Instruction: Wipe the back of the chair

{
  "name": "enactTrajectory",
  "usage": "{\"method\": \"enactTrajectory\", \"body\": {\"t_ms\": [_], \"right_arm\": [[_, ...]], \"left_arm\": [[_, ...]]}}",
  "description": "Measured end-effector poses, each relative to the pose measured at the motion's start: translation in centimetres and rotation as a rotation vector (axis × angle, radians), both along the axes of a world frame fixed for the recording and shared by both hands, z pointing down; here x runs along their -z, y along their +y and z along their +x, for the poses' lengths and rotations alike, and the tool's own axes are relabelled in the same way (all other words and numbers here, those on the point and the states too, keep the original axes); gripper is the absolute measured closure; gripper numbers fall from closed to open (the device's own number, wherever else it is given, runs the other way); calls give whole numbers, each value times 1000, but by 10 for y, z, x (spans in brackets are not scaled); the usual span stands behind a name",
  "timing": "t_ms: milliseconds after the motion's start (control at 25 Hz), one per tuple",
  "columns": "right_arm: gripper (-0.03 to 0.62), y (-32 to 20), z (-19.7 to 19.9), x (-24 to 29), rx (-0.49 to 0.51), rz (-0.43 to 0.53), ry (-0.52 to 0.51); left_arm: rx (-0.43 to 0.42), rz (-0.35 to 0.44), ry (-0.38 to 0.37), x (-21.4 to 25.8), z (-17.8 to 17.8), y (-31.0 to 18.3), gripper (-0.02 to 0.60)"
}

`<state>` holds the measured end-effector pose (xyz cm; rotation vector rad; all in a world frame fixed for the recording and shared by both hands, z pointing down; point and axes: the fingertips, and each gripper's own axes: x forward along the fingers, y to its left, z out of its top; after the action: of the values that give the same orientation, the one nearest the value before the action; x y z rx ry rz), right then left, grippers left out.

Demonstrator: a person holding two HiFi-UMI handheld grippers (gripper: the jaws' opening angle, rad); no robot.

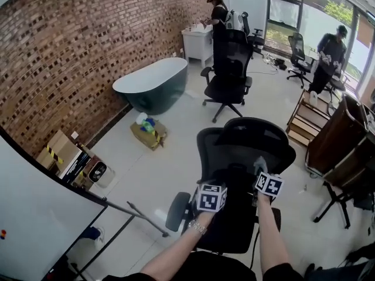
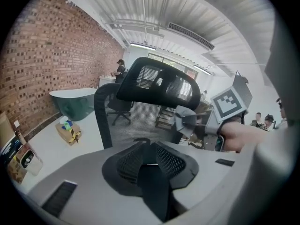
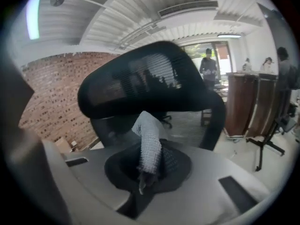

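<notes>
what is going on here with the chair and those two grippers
A person holds a gripper in each hand at a black office chair. The right gripper has its fingers shut on a grey cloth, held up by the chair's headrest. The left gripper is shut and empty beside it. Contact with the chair is unclear.

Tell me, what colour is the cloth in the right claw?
The cloth is light grey, seen best in the right gripper view.

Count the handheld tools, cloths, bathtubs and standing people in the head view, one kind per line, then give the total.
Handheld tools: 2 (left tool, right tool)
Cloths: 1 (cloth, gripped in the right tool)
Bathtubs: 1 (bathtub)
Standing people: 2 (person at the back, person at the right)
Total: 6
</notes>
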<state>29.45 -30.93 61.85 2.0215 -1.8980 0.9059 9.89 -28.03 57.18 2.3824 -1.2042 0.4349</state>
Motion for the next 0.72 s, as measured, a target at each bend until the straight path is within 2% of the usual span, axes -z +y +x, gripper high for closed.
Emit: {"method": "enactTrajectory", "body": {"t_ms": [120, 200, 280, 360, 520, 720], "right_arm": [[569, -34, -97, -19, 236, 5, -32], [569, -63, -144, -26, 360, 7, -17], [569, -81, -184, -46, 436, -29, -41], [569, -97, -204, -58, 447, -25, -57], [569, -124, -185, -61, 380, 12, 1], [569, -110, -77, -63, 134, -8, 82]], "left_arm": [[13, -21, -19, -6, -9, 11, 494], [17, -25, -25, -4, -14, 14, 495], [39, -32, -50, -9, -32, 21, 495], [75, -59, -85, -21, -55, 27, 494], [140, -82, -114, -32, -87, 22, 495], [151, -77, -89, -24, -93, 10, 494]]}}
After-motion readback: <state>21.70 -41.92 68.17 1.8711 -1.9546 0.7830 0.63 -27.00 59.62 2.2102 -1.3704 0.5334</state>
